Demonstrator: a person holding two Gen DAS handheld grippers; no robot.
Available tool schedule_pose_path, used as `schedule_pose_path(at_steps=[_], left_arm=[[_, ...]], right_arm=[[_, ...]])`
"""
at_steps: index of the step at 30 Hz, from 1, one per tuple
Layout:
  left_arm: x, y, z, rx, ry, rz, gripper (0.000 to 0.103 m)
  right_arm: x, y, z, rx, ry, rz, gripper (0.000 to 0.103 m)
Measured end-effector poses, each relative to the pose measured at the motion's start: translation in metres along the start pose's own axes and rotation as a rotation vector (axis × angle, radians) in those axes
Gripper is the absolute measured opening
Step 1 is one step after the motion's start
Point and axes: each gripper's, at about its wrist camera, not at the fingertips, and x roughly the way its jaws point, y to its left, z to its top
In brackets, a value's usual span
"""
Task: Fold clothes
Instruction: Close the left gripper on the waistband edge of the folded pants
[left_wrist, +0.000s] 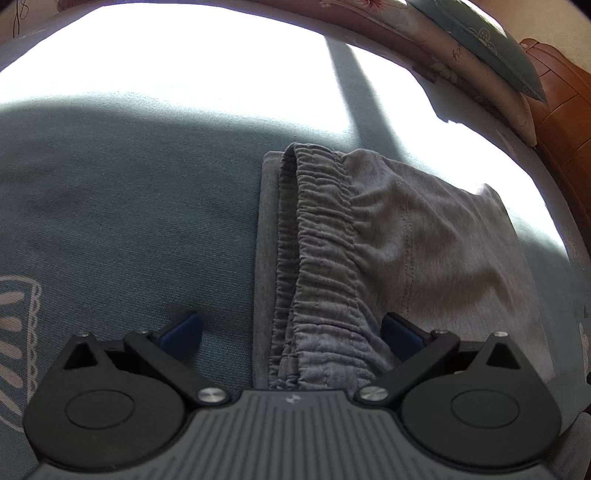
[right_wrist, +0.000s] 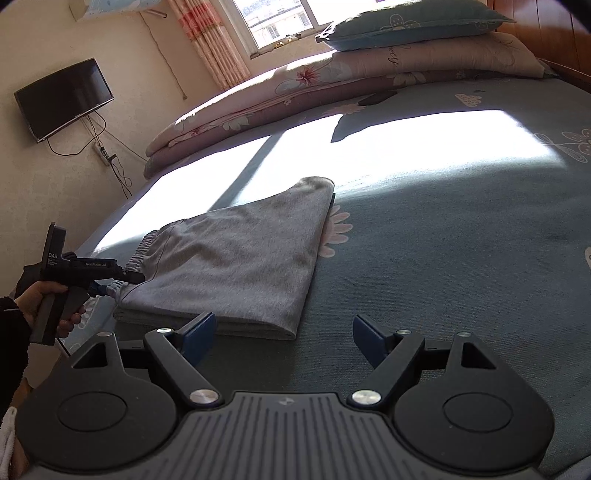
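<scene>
Nearest to you, your right gripper (right_wrist: 284, 338) hangs over the blue-green bedspread (right_wrist: 443, 258) with its blue-padded fingers (right_wrist: 201, 334) spread wide and nothing between them; the near folded edge of the grey trousers (right_wrist: 236, 258) lies just beyond the left pad, apart from it. Your left gripper (left_wrist: 291, 338) points steeply down at the elastic waistband (left_wrist: 321, 258), its fingers released and standing wide to either side of the gathered cloth, which runs up between them without either pad pressing on it. From the right wrist view your left hand (right_wrist: 44, 306), in a dark sleeve, holds that gripper by its handle at the waistband end of the trousers, its tips right at the gathered edge. The trousers lie folded into a flat stack on the bed, waistband toward your left, the folded end toward the far right. Beyond them a bright patch of sunlight (right_wrist: 406, 147) crosses the bedspread. Farther back a folded floral quilt (right_wrist: 295, 92) and pillows (right_wrist: 413, 22) sit along the bed's far edge, with a dark wall-mounted television (right_wrist: 62, 98), a curtain (right_wrist: 210, 40) and a window (right_wrist: 273, 18) behind.
</scene>
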Motion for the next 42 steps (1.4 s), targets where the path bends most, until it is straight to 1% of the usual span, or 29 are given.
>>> schedule_pose_path(at_steps=[3,6,8,10,16,18,21,24,27,30,35,37,39,42], left_arm=[[-0.004,0.012,0.009,-0.105,-0.002,-0.068,0.102],[-0.002,0.025,0.019,-0.19,-0.01,-0.162,0.102],[0.005,0.034,0.027,-0.242,0.0,-0.218,0.102],[0.012,0.038,0.032,-0.267,0.009,-0.255,0.102],[0.029,0.034,0.045,-0.234,0.041,-0.347,0.102],[0.03,0.035,0.045,-0.238,0.046,-0.367,0.102],[0.03,0.035,0.04,-0.225,0.064,-0.41,0.102],[0.022,0.043,0.025,-0.237,0.081,-0.463,0.102],[0.02,0.049,0.015,-0.229,0.075,-0.506,0.102],[0.024,0.056,0.018,-0.26,0.066,-0.548,0.102],[0.041,0.056,0.046,-0.275,0.031,-0.577,0.102],[0.045,0.055,0.052,-0.281,0.027,-0.587,0.102],[0.044,0.055,0.05,-0.266,0.025,-0.598,0.102],[0.038,0.056,0.039,-0.243,0.048,-0.638,0.102]], right_arm=[[0.009,0.0,0.001,0.008,0.019,-0.014,0.084],[0.016,-0.002,0.003,0.016,0.033,-0.033,0.084],[0.022,-0.004,0.005,0.019,0.042,-0.049,0.084],[0.026,-0.005,0.007,0.022,0.049,-0.063,0.084],[0.04,-0.002,0.01,0.012,0.077,-0.087,0.084],[0.045,0.002,0.01,0.004,0.088,-0.092,0.084],[0.051,0.008,0.01,-0.013,0.1,-0.085,0.084],[0.054,0.014,0.011,-0.04,0.11,-0.082,0.084],[0.055,0.017,0.012,-0.06,0.115,-0.085,0.084],[0.055,0.017,0.013,-0.062,0.116,-0.09,0.084],[0.052,0.016,0.018,-0.06,0.102,-0.108,0.084],[0.051,0.015,0.018,-0.058,0.099,-0.116,0.084],[0.052,0.015,0.018,-0.055,0.098,-0.12,0.084],[0.053,0.017,0.018,-0.059,0.098,-0.114,0.084]])
